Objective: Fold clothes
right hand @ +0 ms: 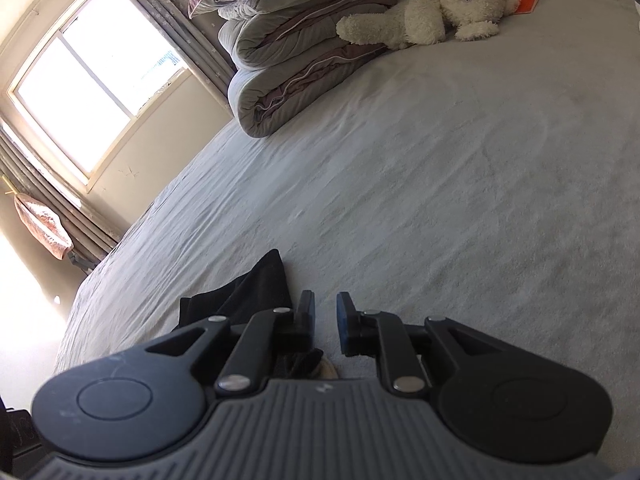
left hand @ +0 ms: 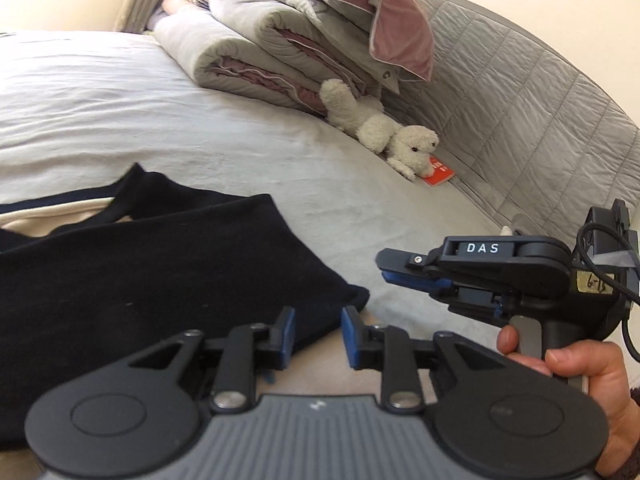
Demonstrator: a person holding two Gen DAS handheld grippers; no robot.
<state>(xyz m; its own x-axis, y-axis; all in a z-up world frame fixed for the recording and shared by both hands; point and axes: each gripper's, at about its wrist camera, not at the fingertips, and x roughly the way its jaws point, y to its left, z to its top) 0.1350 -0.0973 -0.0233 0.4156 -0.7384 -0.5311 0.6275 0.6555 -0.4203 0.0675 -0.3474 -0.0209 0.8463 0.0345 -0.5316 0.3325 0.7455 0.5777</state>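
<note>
garment: a dark navy top (left hand: 160, 264) lies folded over on the pale bed sheet (left hand: 200, 132), with a cream inner panel showing at its far left edge; it sits just ahead and to the left of both grippers
how it handles: by its look it is light, limp knit cloth; it will drape and sag from any pinch, will not slip much on the sheet, and nothing in it is breakable
where to grip: I judge the near right corner (left hand: 356, 294) the best hold, since it is a free tip with two layers together; a second pinch along the same near edge would keep the fold square
left gripper (left hand: 318, 330): fingers spread with a clear gap, nothing pinched; the cloth corner lies just beyond the tips, not between them
right gripper (right hand: 325, 318): fingers parted by a narrow gap, empty; in its own view a dark fold (right hand: 256, 288) of the garment lies beside its left finger, and the left view shows it hanging above bare sheet, apart from the cloth
risk: pinching only the top layer would pull the fold open
bystanders: plush toy (left hand: 384, 132), rolled duvet (left hand: 260, 48) and red booklet (left hand: 438, 172) are well apart at the head of the bed
</note>
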